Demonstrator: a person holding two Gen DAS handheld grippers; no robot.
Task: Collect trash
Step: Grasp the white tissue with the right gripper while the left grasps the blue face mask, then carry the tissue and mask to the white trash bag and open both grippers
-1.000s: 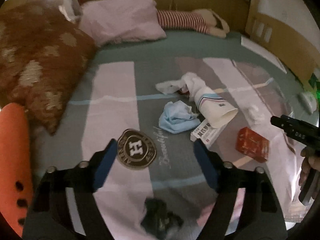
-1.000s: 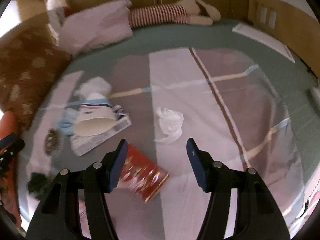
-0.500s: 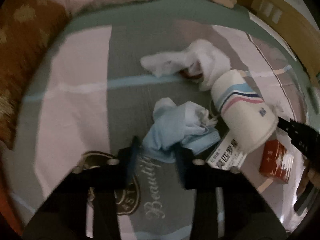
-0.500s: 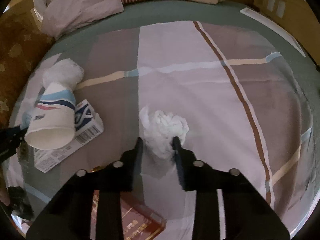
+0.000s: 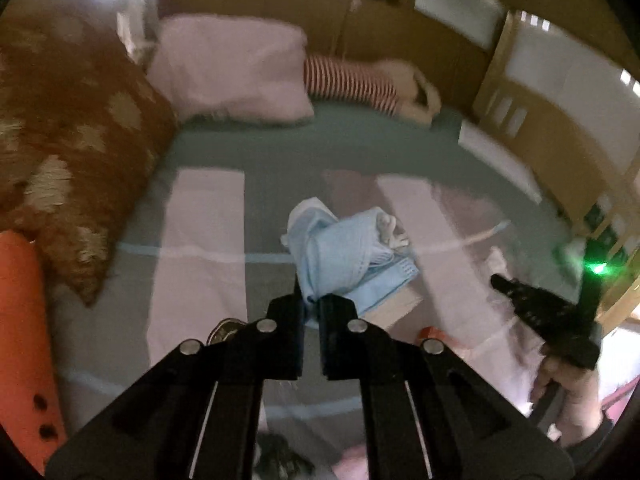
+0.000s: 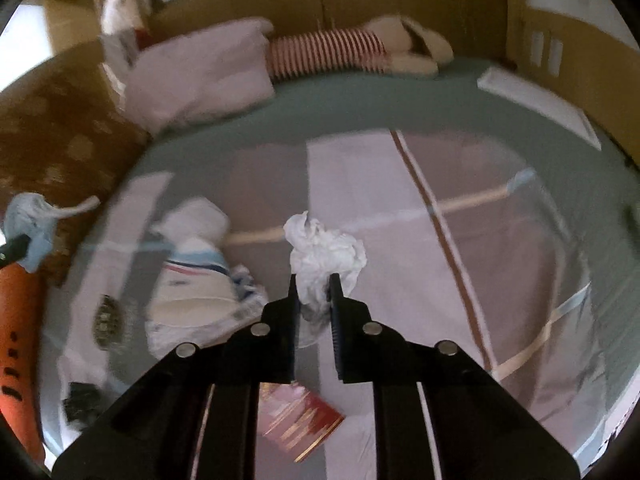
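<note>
My left gripper (image 5: 310, 300) is shut on a crumpled light-blue face mask (image 5: 340, 248), which hangs from the fingertips above the bedspread (image 5: 200, 280). In the right wrist view that mask (image 6: 28, 220) shows at the far left edge. My right gripper (image 6: 314, 292) has its jaws closing on a crumpled white tissue (image 6: 324, 252); the pads press its lower part and it is lifted off the bed. Still lying on the bedspread are a paper cup (image 6: 196, 280), a white box (image 6: 244, 308) under it, a red packet (image 6: 300, 420) and a white wad (image 6: 196, 216).
A brown pillow (image 5: 68, 160), a pink pillow (image 5: 232, 76) and a striped plush toy (image 5: 360, 84) lie at the bed's head. An orange object (image 5: 20, 340) stands at the left edge. A round badge (image 6: 110, 322) and a small dark item (image 6: 82, 400) lie near the cup.
Both grippers were open above the bed, dropped onto the mask and the tissue while closing, and have now risen with them pinched.
</note>
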